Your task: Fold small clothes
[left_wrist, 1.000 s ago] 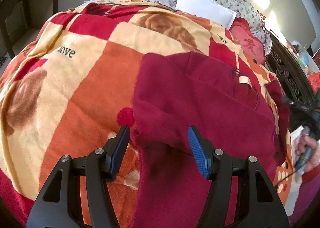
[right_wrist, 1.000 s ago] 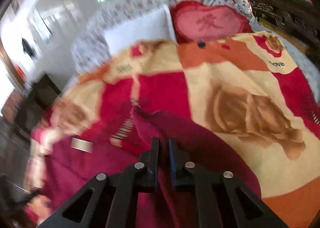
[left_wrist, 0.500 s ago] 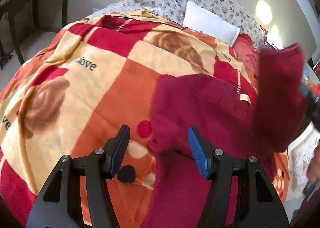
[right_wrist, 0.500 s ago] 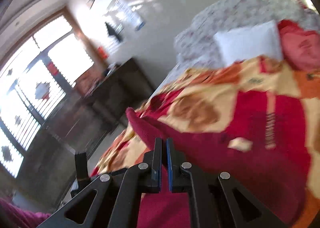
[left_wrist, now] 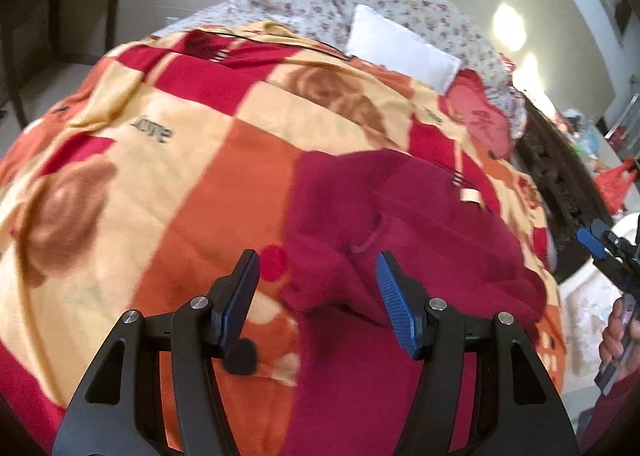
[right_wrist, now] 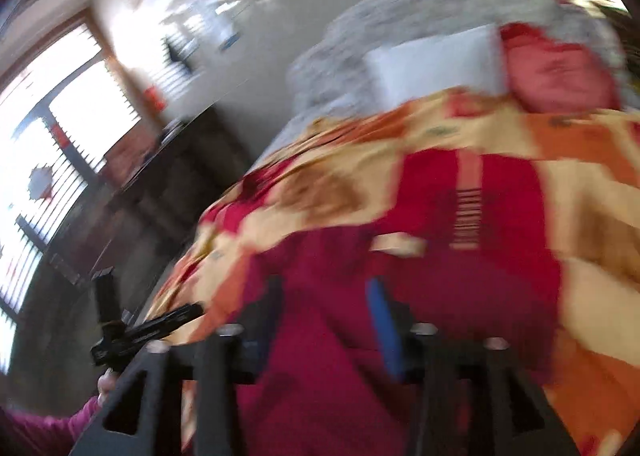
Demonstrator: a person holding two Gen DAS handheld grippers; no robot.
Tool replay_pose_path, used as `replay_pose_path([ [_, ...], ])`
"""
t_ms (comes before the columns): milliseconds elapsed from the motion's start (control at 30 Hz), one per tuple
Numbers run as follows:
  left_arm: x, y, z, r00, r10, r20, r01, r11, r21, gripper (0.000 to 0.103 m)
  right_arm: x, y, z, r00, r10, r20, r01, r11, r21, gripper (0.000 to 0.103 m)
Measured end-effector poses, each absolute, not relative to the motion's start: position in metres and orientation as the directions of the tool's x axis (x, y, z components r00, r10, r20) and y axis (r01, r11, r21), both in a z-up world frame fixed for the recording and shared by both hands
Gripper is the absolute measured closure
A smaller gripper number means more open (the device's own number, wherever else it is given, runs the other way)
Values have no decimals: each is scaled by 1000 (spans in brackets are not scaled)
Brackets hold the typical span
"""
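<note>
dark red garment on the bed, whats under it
The dark red garment lies on the checkered blanket, which shows around its left and far edges. Whatever sits beneath the cloth itself, including any folded-under layers, is covered. Both grippers are open above it.

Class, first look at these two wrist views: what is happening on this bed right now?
A person holding a gripper in each hand is folding a dark red garment that lies on a checked blanket on a bed. The left gripper is open, low over the garment's near fold, gripping nothing. The right gripper is also open above the cloth; its view is blurred by motion. One side of the garment is already folded over.
</note>
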State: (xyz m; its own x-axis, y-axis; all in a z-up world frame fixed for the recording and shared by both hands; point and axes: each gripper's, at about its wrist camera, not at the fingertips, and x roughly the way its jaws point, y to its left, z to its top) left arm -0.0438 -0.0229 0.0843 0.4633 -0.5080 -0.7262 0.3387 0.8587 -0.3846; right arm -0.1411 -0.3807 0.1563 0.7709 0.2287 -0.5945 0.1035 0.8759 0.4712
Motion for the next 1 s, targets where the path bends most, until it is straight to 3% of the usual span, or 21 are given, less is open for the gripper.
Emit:
replay_pose_path([
  [233,-43,-49,75,423,-526,-738,421,835,-354,43,-187,-396,109,688,218,-692,216,849,483,57],
  [433,-27,-73,65,401,-515,-758,482,822,-303,43,-205,-383,83,689,300,-660,190,804,563,57],
  [1000,-21,-133,56,343,-464,-817,650,745,-150,43,-217,-398,72,730,330,-598,228,708,668,57],
])
